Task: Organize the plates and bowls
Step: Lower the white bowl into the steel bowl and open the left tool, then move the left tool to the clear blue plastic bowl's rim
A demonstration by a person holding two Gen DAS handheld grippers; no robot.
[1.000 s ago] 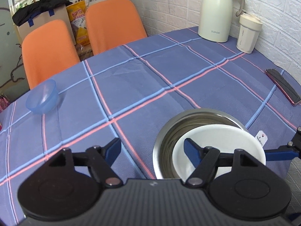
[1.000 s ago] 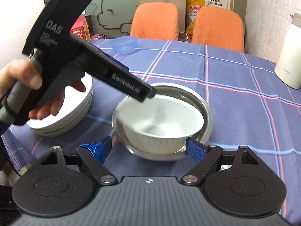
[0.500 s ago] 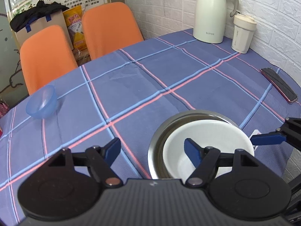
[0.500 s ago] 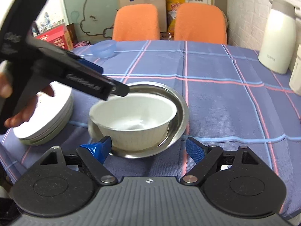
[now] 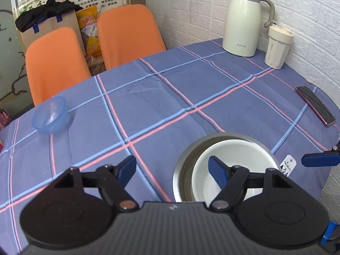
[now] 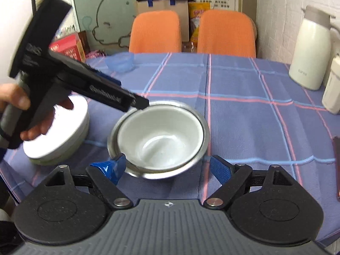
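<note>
A white bowl [image 6: 161,136] sits nested inside a steel bowl [image 6: 197,155] at the near table edge; both show in the left wrist view, white bowl [image 5: 240,155] and steel bowl [image 5: 184,163]. My right gripper [image 6: 167,167] is open just in front of them, its left fingertip by the steel rim. My left gripper [image 5: 172,167] is open and empty, above the bowls' left rim. A stack of white plates [image 6: 59,136] lies left of the bowls. A blue plastic bowl [image 5: 50,114] stands far across the table, also in the right wrist view [image 6: 120,60].
A white thermos jug [image 5: 244,21] and a lidded cup [image 5: 278,46] stand by the brick wall. A phone [image 5: 314,104] lies near the right table edge. Two orange chairs [image 5: 127,34] stand behind the table. A red box [image 6: 68,46] sits at the left.
Both grippers have pulled back and risen a little from the nested bowls. The white bowl sits lower in the steel bowl. Both grippers stay open.
</note>
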